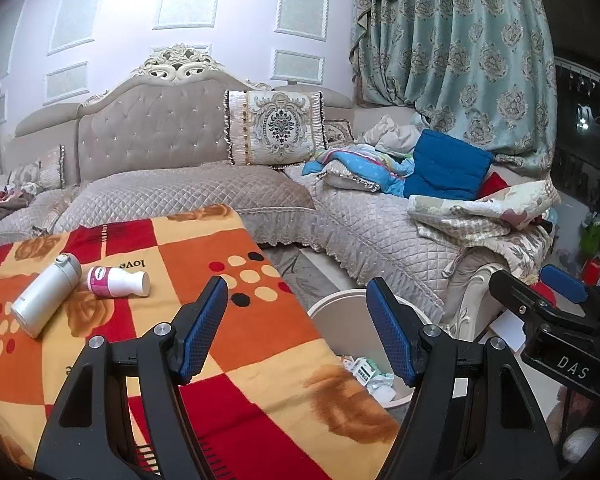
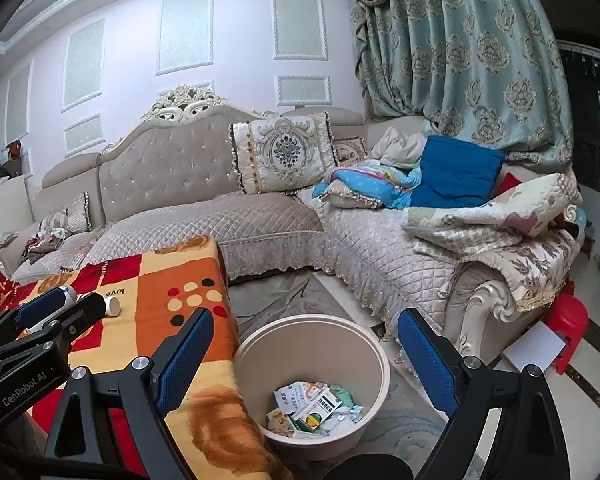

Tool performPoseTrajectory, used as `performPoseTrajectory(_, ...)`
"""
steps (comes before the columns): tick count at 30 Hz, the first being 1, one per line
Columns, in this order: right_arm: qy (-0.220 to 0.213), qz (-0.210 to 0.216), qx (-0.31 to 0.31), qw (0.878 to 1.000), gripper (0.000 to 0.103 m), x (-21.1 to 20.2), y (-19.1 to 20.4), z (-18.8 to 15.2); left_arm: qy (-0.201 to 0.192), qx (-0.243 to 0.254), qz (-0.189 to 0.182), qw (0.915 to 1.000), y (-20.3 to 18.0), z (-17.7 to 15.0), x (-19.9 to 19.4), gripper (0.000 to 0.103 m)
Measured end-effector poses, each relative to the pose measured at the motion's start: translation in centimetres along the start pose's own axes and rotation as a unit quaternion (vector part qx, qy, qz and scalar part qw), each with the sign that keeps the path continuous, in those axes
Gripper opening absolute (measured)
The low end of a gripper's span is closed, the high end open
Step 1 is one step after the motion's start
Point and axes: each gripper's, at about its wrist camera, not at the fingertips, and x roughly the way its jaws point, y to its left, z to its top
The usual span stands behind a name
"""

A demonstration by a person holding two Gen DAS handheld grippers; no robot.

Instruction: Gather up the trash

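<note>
A white bottle with a grey cap and a smaller white bottle with a pink label lie on their sides on the table's orange-red patterned cloth. My left gripper is open and empty, above the table's right edge, to the right of both bottles. A beige bin stands on the floor beside the table and holds several wrappers and papers. My right gripper is open and empty above the bin. In the right wrist view the left gripper partly hides the bottles.
A beige quilted sofa stands behind the table, with cushions, a blue pillow and piled blankets. A teal curtain hangs at the right. A red stool stands at the sofa's end.
</note>
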Motion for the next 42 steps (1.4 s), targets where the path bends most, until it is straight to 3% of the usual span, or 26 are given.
performPoseTrajectory(42, 0.021, 0.006, -0.003, 1.0, 0.094, 0.59, 0.4, -0.5, 0.015, 0.0, 0.012, 0.9998, 0.2, -0.75, 0.81, 0.071)
